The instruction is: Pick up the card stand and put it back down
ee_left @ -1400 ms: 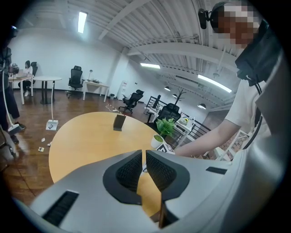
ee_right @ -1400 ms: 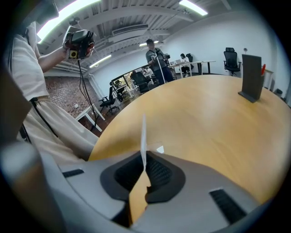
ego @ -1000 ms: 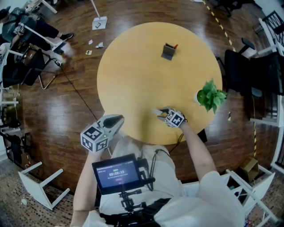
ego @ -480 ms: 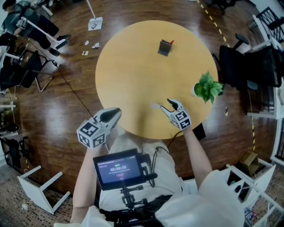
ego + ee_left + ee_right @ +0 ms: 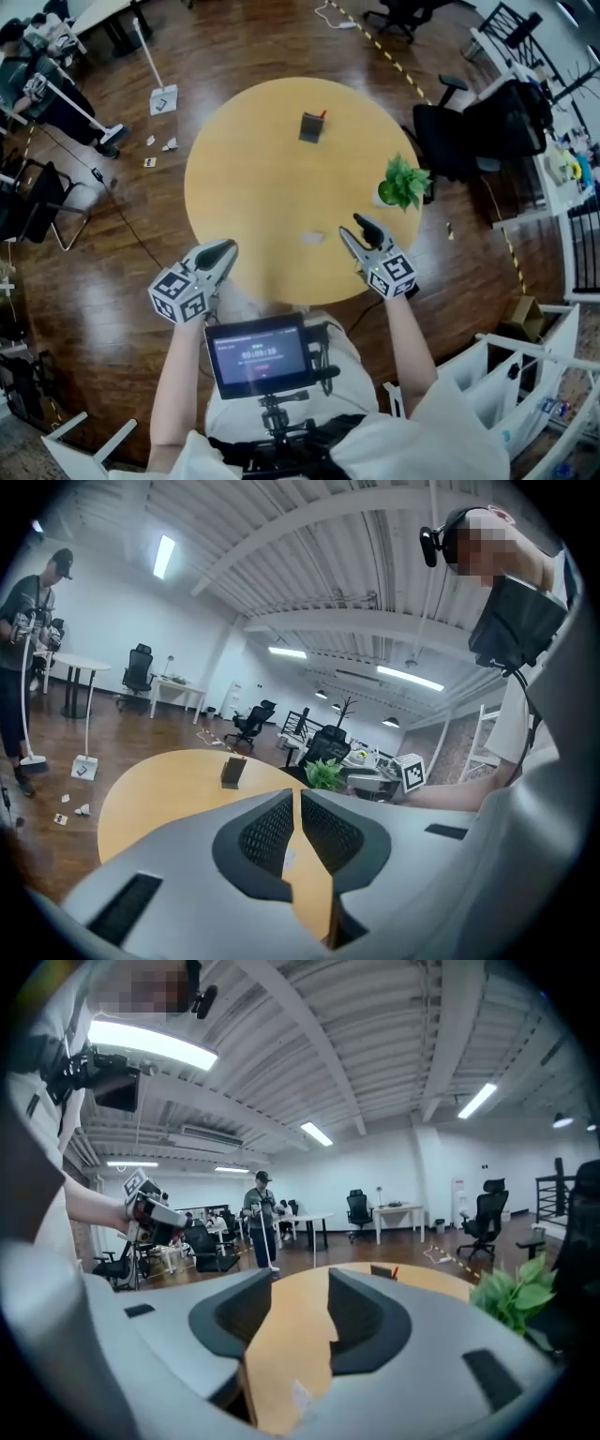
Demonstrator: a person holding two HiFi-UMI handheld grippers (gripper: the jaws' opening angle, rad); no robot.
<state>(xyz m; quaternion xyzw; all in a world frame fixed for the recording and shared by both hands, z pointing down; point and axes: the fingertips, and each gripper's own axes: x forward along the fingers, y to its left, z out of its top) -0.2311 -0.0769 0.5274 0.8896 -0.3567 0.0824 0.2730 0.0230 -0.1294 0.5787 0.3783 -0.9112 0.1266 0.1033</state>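
Note:
The card stand (image 5: 310, 127) is a small dark grey holder with a red tip showing, upright on the far side of the round yellow table (image 5: 253, 169). It shows small in the left gripper view (image 5: 232, 772) and in the right gripper view (image 5: 382, 1271). My left gripper (image 5: 225, 251) hovers at the table's near-left edge, its jaws (image 5: 297, 794) together with nothing in them. My right gripper (image 5: 356, 228) is over the near-right part of the table, pointing away from me. Its jaws (image 5: 300, 1283) stand apart, are closing, and hold nothing. Both are far from the stand.
A potted green plant (image 5: 403, 183) stands at the table's right edge, just beyond my right gripper. A small white scrap (image 5: 312, 237) lies on the table between the grippers. Black office chairs (image 5: 459, 131) crowd the right side. A person (image 5: 42, 70) and floor litter (image 5: 161, 101) are at far left.
My right gripper has swung from pointing left at the white scrap to pointing away across the table, with its jaws now apart. The head view has shifted; the left gripper has barely moved.

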